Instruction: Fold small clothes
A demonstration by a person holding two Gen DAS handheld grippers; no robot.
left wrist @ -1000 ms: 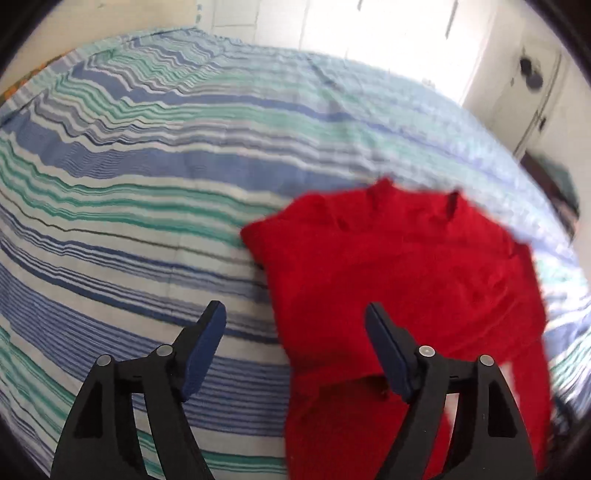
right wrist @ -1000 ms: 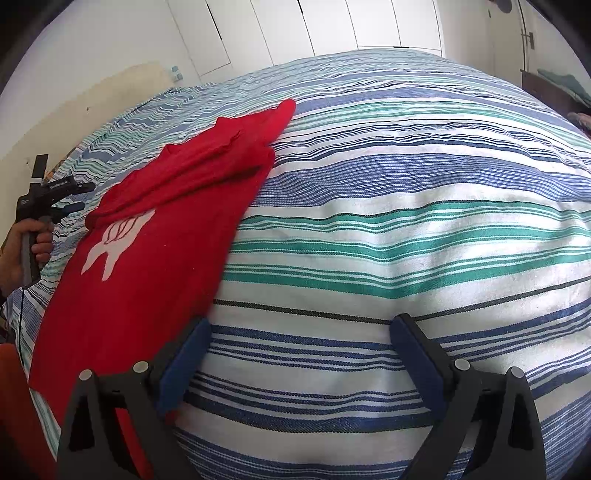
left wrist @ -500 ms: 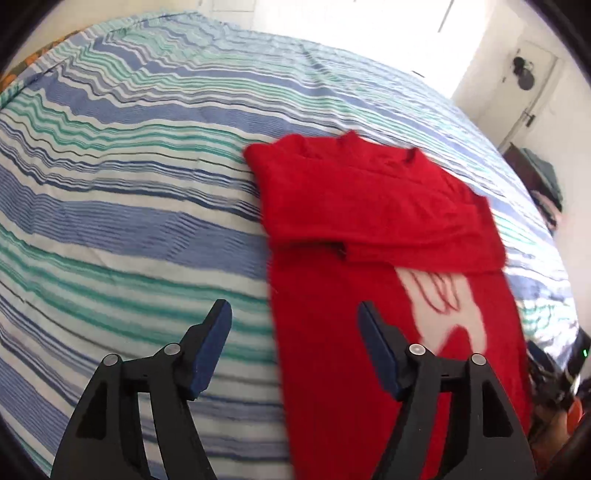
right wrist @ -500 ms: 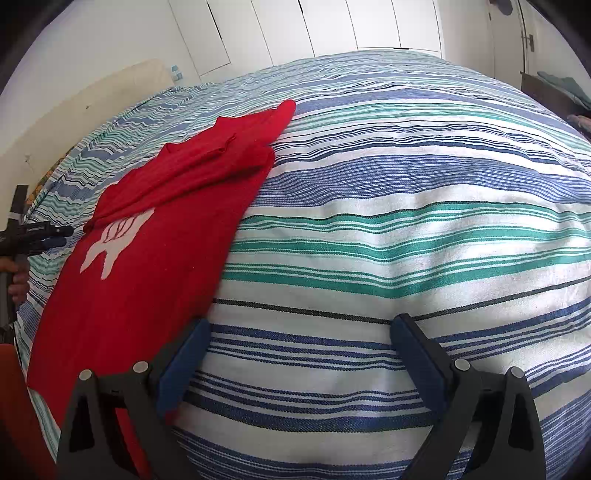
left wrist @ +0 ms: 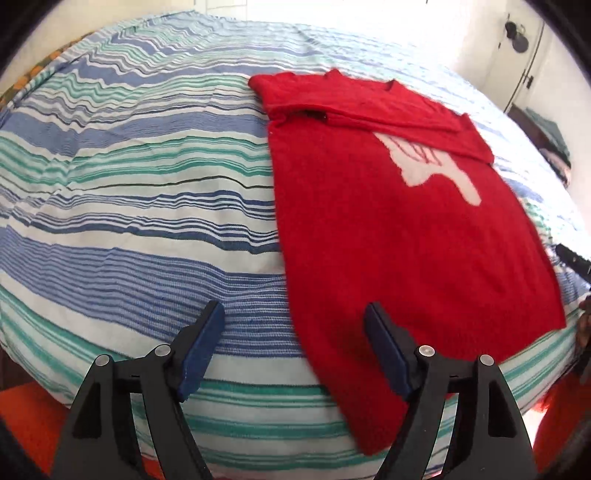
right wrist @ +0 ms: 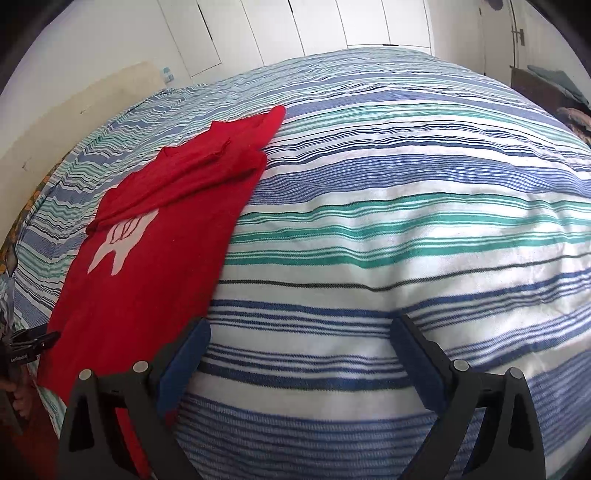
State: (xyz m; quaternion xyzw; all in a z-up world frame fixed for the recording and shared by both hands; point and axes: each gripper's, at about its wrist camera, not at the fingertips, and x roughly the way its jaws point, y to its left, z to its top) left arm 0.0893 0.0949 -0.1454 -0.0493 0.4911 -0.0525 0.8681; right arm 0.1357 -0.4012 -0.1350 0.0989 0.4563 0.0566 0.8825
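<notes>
A red knitted sweater [left wrist: 388, 221] with a white motif lies flat on the striped bedspread [left wrist: 129, 184], its sleeves folded across the chest near the collar. My left gripper [left wrist: 295, 332] hovers over the sweater's near left hem corner, its jaws opening with nothing between them. In the right wrist view the same sweater [right wrist: 147, 258] lies at the left. My right gripper [right wrist: 301, 350] stands open over bare bedspread [right wrist: 406, 221] just right of the sweater's edge, its left finger over the hem.
The bed's near edge curves below both grippers, with orange floor [left wrist: 29, 424] beyond it. White closet doors [right wrist: 314, 29] and a door [left wrist: 517, 55] stand behind the bed. A dark piece of furniture with clothes [right wrist: 546, 85] sits at the far right.
The left gripper has pulled back from the sweater's upper part toward its near hem, and its jaws have widened. The right gripper has barely moved.
</notes>
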